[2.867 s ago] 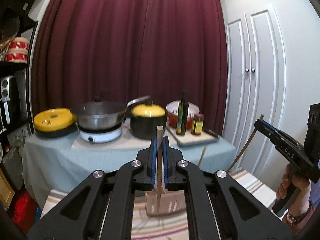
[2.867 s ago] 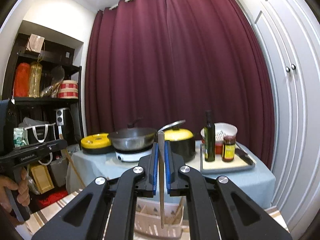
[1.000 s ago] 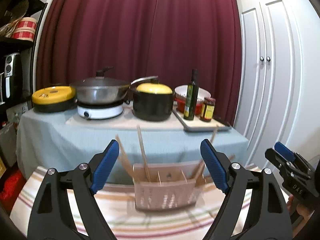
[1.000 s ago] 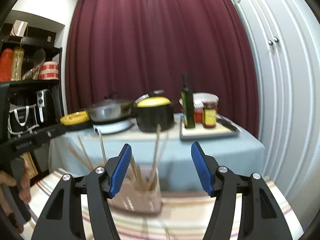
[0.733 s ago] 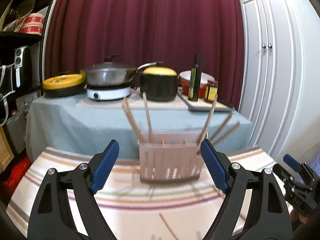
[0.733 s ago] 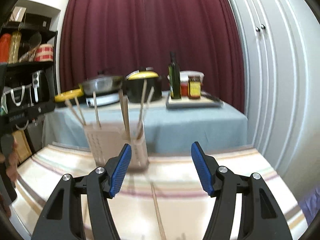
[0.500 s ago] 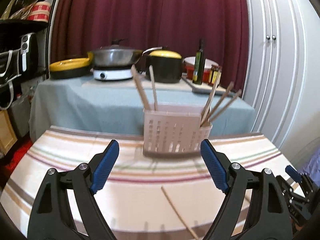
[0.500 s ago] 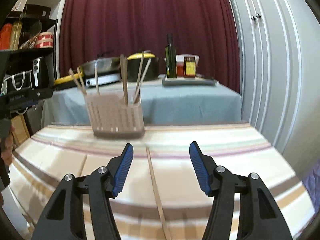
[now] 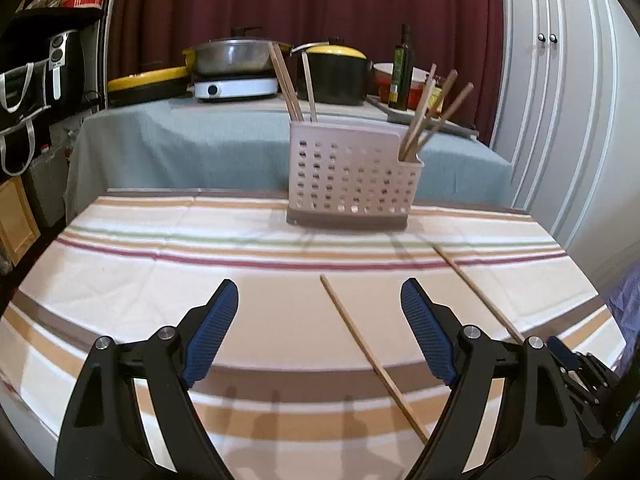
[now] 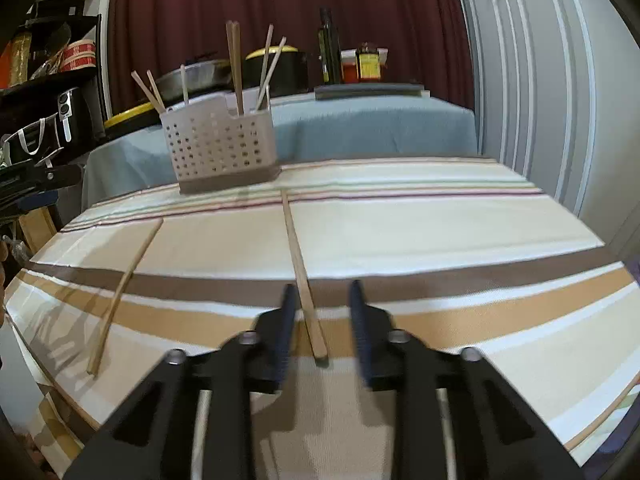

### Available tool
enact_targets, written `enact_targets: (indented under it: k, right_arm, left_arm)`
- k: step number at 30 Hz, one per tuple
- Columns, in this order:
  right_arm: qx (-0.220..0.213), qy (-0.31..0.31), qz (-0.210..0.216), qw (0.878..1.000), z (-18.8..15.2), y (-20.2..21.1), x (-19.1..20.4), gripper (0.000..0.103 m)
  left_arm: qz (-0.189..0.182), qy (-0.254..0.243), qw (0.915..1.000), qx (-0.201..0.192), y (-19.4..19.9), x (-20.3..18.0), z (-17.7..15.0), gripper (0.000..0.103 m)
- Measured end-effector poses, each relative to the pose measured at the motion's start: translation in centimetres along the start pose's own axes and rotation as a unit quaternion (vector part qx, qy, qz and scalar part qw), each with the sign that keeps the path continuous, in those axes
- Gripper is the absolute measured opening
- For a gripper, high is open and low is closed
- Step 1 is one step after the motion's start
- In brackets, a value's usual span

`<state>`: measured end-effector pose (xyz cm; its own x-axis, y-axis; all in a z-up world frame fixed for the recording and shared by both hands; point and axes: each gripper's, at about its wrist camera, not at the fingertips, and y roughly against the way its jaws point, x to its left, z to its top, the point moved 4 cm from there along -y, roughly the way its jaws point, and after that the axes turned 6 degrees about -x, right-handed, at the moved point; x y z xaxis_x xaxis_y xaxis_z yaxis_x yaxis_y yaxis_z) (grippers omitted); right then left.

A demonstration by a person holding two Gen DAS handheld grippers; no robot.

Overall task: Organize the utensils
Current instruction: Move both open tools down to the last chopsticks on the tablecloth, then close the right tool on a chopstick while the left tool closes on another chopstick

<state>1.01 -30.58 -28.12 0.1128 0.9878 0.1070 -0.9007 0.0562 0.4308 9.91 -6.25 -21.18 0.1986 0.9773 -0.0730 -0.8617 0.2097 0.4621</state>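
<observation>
1. One chopstick (image 10: 301, 268) lies flat on the striped cloth (image 10: 440, 220), its near end between the right gripper (image 10: 322, 312) fingers (jaws apart, not touching it).
2. The left gripper (image 9: 316, 332) hovers wide open beside another chopstick (image 9: 372, 356).
3. The perforated holder (image 9: 352, 176) stands beyond, sticks leaning inside.

The left gripper (image 9: 316, 320) hangs wide open above the striped cloth (image 9: 160, 264), one chopstick (image 9: 372, 356) lying between it and the perforated caddy (image 9: 352, 180).
</observation>
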Motion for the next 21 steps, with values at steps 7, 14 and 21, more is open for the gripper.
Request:
enact_targets:
  k: [7, 14, 21]
  right_arm:
    - [-0.005, 0.004, 0.017, 1.0, -0.7, 0.4, 1.3, 0.007]
    - [-0.004, 0.009, 0.02, 1.0, -0.8, 0.7, 1.9, 0.007]
    - [-0.004, 0.009, 0.02, 1.0, -0.7, 0.8, 1.8, 0.007]
  left_arm:
    - [-0.014, 0.005, 0.9993, 0.035, -0.1, -1.6, -3.0, 0.082]
    - [-0.036, 0.011, 0.9969, 0.069, -0.8, -3.3, -6.1, 0.082]
    - [-0.023, -0.021, 0.995, 0.095, -1.9, -4.1, -8.9, 0.082]
